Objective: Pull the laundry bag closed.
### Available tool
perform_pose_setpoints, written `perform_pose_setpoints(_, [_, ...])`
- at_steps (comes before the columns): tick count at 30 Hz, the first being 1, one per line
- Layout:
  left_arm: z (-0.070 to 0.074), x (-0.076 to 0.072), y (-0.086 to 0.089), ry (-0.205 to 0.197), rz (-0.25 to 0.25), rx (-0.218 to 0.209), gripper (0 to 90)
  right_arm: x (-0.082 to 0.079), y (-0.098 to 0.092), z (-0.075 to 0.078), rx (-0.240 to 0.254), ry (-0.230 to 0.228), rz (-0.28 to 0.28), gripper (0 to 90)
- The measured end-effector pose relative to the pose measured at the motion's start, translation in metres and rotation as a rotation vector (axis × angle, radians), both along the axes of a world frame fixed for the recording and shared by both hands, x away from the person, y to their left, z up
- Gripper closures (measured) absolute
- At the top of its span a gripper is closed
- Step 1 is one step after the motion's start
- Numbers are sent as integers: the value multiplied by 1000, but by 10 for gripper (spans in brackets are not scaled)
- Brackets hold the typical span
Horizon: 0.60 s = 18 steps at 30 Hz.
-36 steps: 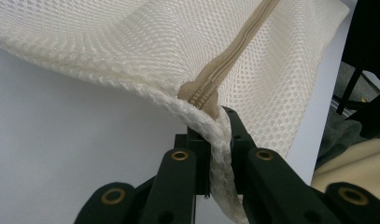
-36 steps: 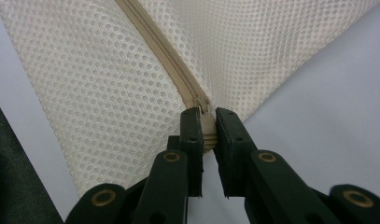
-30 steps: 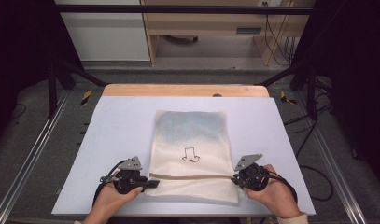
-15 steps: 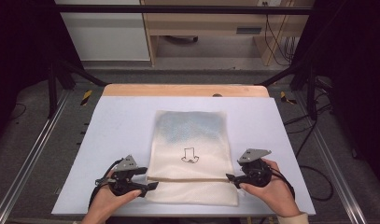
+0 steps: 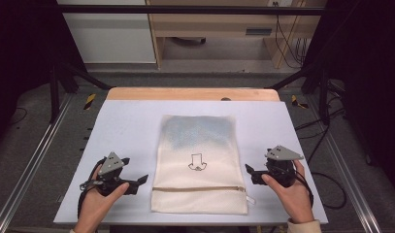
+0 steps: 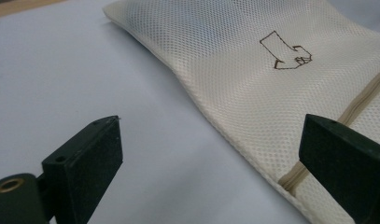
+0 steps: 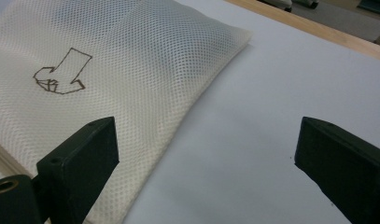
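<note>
A cream mesh bag (image 5: 197, 145) lies flat in the middle of the white table (image 5: 127, 121), its zipper (image 5: 200, 188) running across near the front edge. A brown arrow outline (image 5: 197, 162) is drawn on it, and something bluish shows through its far half. My left gripper (image 5: 139, 181) rests just left of the bag, apart from its edge. My right gripper (image 5: 249, 173) sits just right of it. Both pairs of jaws have just been opening and stand wide with nothing gripped. In the left gripper view the bag (image 6: 253, 70) lies ahead; in the right gripper view the bag (image 7: 108, 56) does too.
A wooden strip (image 5: 185, 93) runs along the table's far edge. Metal frame rails (image 5: 30, 165) flank the table on both sides. Cables (image 5: 326, 194) trail on the floor at the right. A cabinet and shelf stand beyond the table.
Both grippers let go of the bag's side edges near the zipper, opened, and drew outward away from it. The bag has settled flat.
</note>
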State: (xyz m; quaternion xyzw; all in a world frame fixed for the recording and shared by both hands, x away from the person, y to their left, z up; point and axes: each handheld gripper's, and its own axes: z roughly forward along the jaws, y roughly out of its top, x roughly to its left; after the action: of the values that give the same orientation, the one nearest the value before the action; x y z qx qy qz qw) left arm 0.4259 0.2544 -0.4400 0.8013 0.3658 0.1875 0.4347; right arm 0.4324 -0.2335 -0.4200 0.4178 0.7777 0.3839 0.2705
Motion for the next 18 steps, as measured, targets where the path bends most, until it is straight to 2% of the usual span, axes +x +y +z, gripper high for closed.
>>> perform_pose_setpoints(1, [1, 1, 7, -25, 9, 0, 56, 1, -3, 0, -3, -8, 0, 63])
perform_pose_setpoints(2, [1, 1, 7, -25, 9, 0, 51, 1, -5, 0, 1, -13, -6, 62])
perform_pose_setpoints(3, [2, 3, 14, -48, 21, 3, 41, 0, -6, 0, 9, -14, -19, 61])
perform_pose_setpoints(4, [2, 3, 14, -48, 21, 3, 30, 0, -6, 0, 9, -14, -19, 61])
perform_pose_setpoints(7, [2, 6, 24, -64, 60, 2, 31, 1, -16, -1, 9, -37, -62, 61])
perform_pose_setpoints(11, [1, 11, 39, -83, 111, 6, 37, 2, -24, -4, 2, -42, -88, 62])
perform_pose_setpoints(18, [3, 13, 48, -118, 127, 28, 41, 5, -34, -10, 6, -33, -113, 63])
